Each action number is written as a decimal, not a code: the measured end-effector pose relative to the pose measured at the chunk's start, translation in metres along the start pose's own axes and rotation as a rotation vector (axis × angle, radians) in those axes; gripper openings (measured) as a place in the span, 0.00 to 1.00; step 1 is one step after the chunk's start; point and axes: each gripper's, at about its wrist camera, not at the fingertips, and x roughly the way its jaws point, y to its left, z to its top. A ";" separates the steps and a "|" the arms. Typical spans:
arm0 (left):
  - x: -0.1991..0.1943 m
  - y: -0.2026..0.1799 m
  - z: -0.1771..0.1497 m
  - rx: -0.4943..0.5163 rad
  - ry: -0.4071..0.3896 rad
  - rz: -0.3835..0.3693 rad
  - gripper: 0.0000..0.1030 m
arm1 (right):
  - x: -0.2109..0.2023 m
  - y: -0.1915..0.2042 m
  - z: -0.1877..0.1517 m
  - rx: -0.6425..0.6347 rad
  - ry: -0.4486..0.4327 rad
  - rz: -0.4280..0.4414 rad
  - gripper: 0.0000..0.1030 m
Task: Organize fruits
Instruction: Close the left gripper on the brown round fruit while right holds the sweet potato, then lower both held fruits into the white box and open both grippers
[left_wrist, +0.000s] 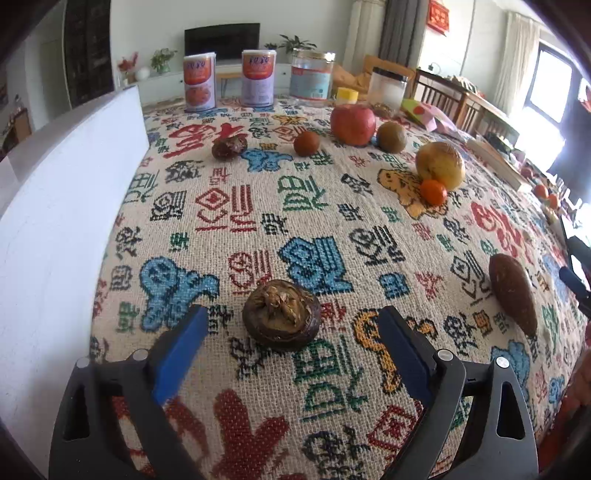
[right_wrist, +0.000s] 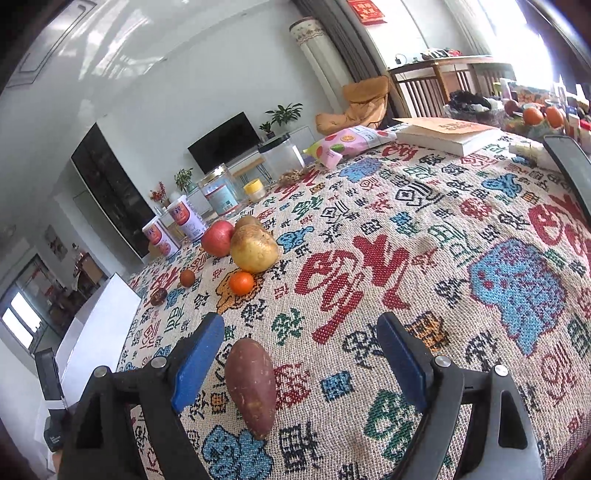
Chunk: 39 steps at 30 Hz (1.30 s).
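Note:
My left gripper (left_wrist: 291, 325) is open, its blue pads on either side of a dark brown water chestnut (left_wrist: 281, 314) on the patterned cloth. My right gripper (right_wrist: 300, 332) is open, with a sweet potato (right_wrist: 252, 384) lying between its jaws, close to the left pad; it also shows in the left wrist view (left_wrist: 513, 293). Farther off lie a red apple (left_wrist: 352, 123), a yellow pear (left_wrist: 440, 165), a small orange (left_wrist: 433, 192), a kiwi (left_wrist: 391, 136), a small brown fruit (left_wrist: 306, 143) and another chestnut (left_wrist: 229, 146).
A white box (left_wrist: 55, 206) stands along the table's left side. Two cans (left_wrist: 199, 83), a jar (left_wrist: 311, 75), a clear container (left_wrist: 388, 90) and a small yellow-lidded jar (left_wrist: 347, 96) line the far edge. A book (right_wrist: 447, 134) and snack bag (right_wrist: 347, 142) lie far right.

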 end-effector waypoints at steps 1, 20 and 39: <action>0.002 0.000 0.001 -0.001 -0.002 0.006 0.66 | 0.001 -0.007 0.002 0.038 0.003 0.001 0.82; -0.158 0.030 -0.020 -0.216 -0.016 -0.328 0.42 | 0.034 0.098 -0.022 -0.270 0.356 0.053 0.39; -0.194 0.232 -0.071 -0.546 -0.007 0.295 0.70 | 0.050 0.425 -0.179 -0.613 0.713 0.618 0.41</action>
